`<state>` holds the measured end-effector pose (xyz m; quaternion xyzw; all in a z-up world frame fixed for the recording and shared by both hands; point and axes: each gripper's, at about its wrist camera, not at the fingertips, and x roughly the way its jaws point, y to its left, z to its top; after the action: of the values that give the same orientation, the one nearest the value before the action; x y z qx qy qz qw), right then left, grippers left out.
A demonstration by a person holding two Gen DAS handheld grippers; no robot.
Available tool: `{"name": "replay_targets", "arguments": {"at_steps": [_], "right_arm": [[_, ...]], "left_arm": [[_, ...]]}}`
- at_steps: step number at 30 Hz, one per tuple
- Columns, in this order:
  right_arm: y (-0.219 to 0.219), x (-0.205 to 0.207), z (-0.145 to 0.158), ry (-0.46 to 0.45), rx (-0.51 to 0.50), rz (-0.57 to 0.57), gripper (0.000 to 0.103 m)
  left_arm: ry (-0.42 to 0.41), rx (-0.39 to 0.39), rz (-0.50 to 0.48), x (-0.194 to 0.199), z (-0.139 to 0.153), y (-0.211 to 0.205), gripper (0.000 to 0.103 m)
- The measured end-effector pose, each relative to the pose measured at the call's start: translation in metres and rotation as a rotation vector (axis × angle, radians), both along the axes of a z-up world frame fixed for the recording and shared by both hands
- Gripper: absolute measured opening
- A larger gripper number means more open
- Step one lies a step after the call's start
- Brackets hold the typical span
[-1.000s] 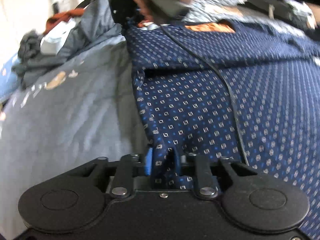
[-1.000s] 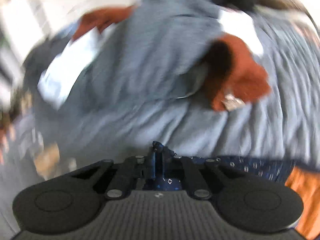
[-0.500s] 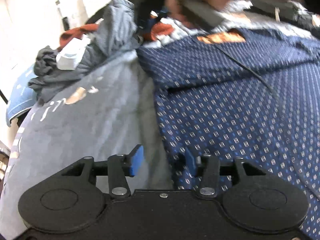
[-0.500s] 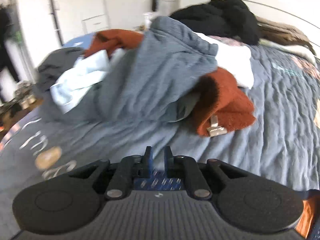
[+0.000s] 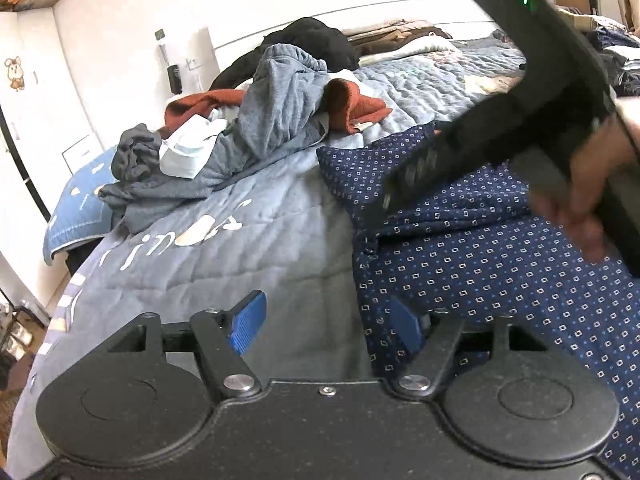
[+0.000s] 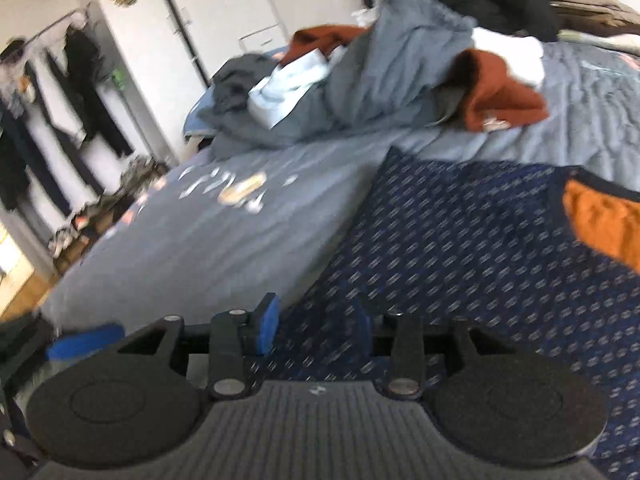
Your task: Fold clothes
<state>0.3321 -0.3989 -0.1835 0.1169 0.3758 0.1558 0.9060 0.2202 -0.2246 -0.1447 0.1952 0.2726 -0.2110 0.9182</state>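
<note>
Grey-blue quilted bed [image 5: 248, 248] carried everything. Heaped at far left: grey, rust and pale-blue unfolded clothes [image 5: 256, 128], well clear. Left claw [image 5: 324, 326] opening, empty, astride the near left edge of the navy square-dotted shirt [image 5: 480, 264], running away rightward. Right claw [image 6: 316, 322] opening, empty, over the same shirt's left edge [image 6: 460, 240]; orange collar lining [image 6: 600, 224] far right. Nothing between.

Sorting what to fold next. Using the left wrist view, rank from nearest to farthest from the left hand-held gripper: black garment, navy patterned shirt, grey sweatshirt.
1. Navy patterned shirt, lying right at the left hand-held gripper.
2. Grey sweatshirt, mid-bed pile, left of centre.
3. Black garment, behind the pile, by the wall.
</note>
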Motion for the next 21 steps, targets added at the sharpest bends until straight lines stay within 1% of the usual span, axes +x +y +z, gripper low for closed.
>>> {"name": "replay_targets", "arguments": {"at_steps": [2,3,6,8,9,11,12,14,18,21], "right_arm": [[0.004,0.002,-0.013,0.058,0.026,0.014,0.041],[0.005,0.0,-0.015,0.064,0.034,0.011,0.041],[0.0,-0.015,-0.006,0.006,0.042,-0.026,0.041],[-0.008,-0.025,-0.001,-0.035,0.074,-0.056,0.041],[-0.012,-0.029,-0.001,-0.037,0.082,-0.065,0.041],[-0.019,-0.028,-0.009,0.012,0.045,-0.083,0.041],[-0.025,-0.03,-0.012,0.022,0.039,-0.109,0.041],[-0.04,-0.04,-0.016,0.02,0.06,-0.164,0.041],[-0.088,-0.068,-0.028,0.04,0.103,-0.305,0.04],[-0.133,-0.093,-0.032,0.033,0.193,-0.434,0.04]], "left_arm": [[0.016,-0.045,0.009,0.002,0.003,0.005,0.068],[0.023,-0.067,0.02,0.004,0.005,0.007,0.068],[0.043,-0.136,0.052,0.009,0.011,0.015,0.068],[0.048,-0.159,0.067,0.01,0.013,0.018,0.068],[0.047,-0.165,0.071,0.01,0.013,0.018,0.068],[0.043,-0.167,0.07,0.01,0.014,0.017,0.068],[0.039,-0.167,0.07,0.009,0.014,0.016,0.068],[0.04,-0.173,0.069,0.009,0.015,0.016,0.068],[0.044,-0.181,0.065,0.008,0.015,0.015,0.068],[0.038,-0.18,0.057,0.007,0.016,0.013,0.068]]}}
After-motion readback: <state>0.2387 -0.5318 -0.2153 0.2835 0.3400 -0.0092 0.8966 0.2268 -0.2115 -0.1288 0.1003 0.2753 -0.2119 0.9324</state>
